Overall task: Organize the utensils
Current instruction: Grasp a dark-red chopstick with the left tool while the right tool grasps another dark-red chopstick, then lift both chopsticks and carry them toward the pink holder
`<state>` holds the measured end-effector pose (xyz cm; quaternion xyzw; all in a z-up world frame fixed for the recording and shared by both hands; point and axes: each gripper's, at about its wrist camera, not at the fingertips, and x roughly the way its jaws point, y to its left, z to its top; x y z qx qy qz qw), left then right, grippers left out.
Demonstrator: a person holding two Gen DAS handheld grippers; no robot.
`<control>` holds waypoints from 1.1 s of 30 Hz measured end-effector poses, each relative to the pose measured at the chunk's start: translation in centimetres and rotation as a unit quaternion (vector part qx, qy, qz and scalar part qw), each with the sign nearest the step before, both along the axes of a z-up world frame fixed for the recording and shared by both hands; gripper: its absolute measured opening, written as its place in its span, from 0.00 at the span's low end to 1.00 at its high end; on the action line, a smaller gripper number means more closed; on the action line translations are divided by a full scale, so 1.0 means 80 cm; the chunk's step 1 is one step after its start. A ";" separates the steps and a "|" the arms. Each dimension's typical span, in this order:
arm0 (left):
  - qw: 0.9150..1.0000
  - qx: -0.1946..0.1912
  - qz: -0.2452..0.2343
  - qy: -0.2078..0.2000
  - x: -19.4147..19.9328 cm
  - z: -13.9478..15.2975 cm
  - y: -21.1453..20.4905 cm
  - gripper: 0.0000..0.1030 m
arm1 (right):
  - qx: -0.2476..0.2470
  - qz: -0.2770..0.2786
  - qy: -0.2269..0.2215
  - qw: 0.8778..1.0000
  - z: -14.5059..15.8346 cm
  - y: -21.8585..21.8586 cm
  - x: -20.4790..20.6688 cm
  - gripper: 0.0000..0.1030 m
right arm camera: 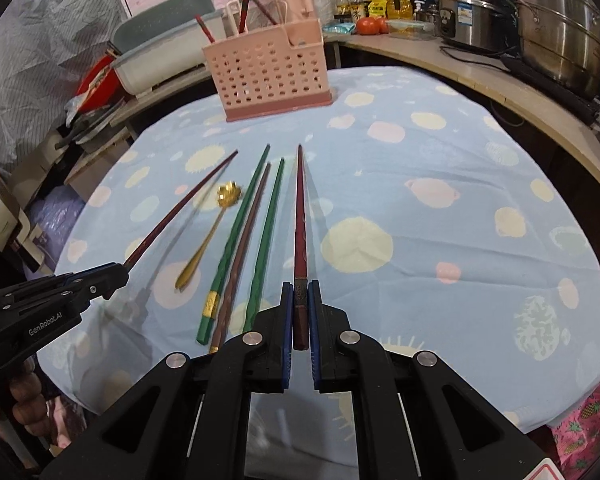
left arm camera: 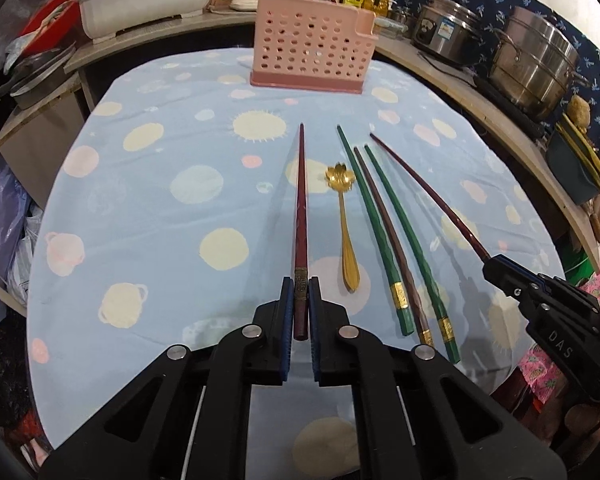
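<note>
My left gripper (left arm camera: 300, 280) is shut on the thick end of a dark red chopstick (left arm camera: 301, 200) that points toward the pink perforated holder (left arm camera: 312, 40). My right gripper (right arm camera: 300, 284) is shut on a matching dark red chopstick (right arm camera: 300, 220). Each shows in the other view: the right gripper (left arm camera: 490, 262) with its chopstick (left arm camera: 428, 188), and the left gripper (right arm camera: 122, 270) with its chopstick (right arm camera: 180, 208). Between them on the cloth lie a gold flower spoon (left arm camera: 346, 240), two green chopsticks (left arm camera: 372, 220) (left arm camera: 408, 232) and a brown chopstick (left arm camera: 388, 232).
The table has a light blue cloth with planet prints (left arm camera: 160, 200). Red chopsticks stand in the holder (right arm camera: 268, 76). A white basin (left arm camera: 148, 0) sits back left. Steel pots (left arm camera: 536, 60), bottles and a counter edge run along the back right. Bags crowd the floor at left.
</note>
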<state>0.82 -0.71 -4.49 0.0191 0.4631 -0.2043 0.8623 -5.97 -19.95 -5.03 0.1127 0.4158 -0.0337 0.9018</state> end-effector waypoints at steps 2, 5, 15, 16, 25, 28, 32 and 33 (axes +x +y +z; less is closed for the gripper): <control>1.000 -0.005 0.005 -0.010 0.002 0.013 0.004 0.07 | 0.001 -0.004 -0.012 1.000 0.013 -0.004 -0.001 0.07; 0.999 -0.016 0.013 -0.028 0.006 0.034 0.011 0.07 | 0.005 -0.011 -0.034 0.999 0.035 -0.013 -0.001 0.07; 0.994 -0.047 0.037 -0.089 0.035 0.108 0.029 0.07 | 0.004 -0.030 -0.107 0.994 0.114 -0.039 0.012 0.07; 0.994 -0.049 0.038 -0.093 0.039 0.115 0.030 0.07 | 0.005 -0.031 -0.114 0.993 0.122 -0.042 0.016 0.07; 0.988 -0.056 0.043 -0.138 0.082 0.168 0.022 0.07 | -0.006 -0.037 -0.158 0.987 0.172 -0.062 0.054 0.07; 0.986 -0.059 0.042 -0.152 0.096 0.184 0.016 0.07 | -0.007 -0.036 -0.170 0.985 0.186 -0.067 0.072 0.07; 0.982 -0.063 0.042 -0.173 0.119 0.208 0.008 0.07 | 0.003 -0.035 -0.185 0.982 0.202 -0.078 0.095 0.07; 0.981 -0.065 0.042 -0.178 0.125 0.215 0.006 0.07 | 0.004 -0.034 -0.189 0.981 0.208 -0.080 0.102 0.07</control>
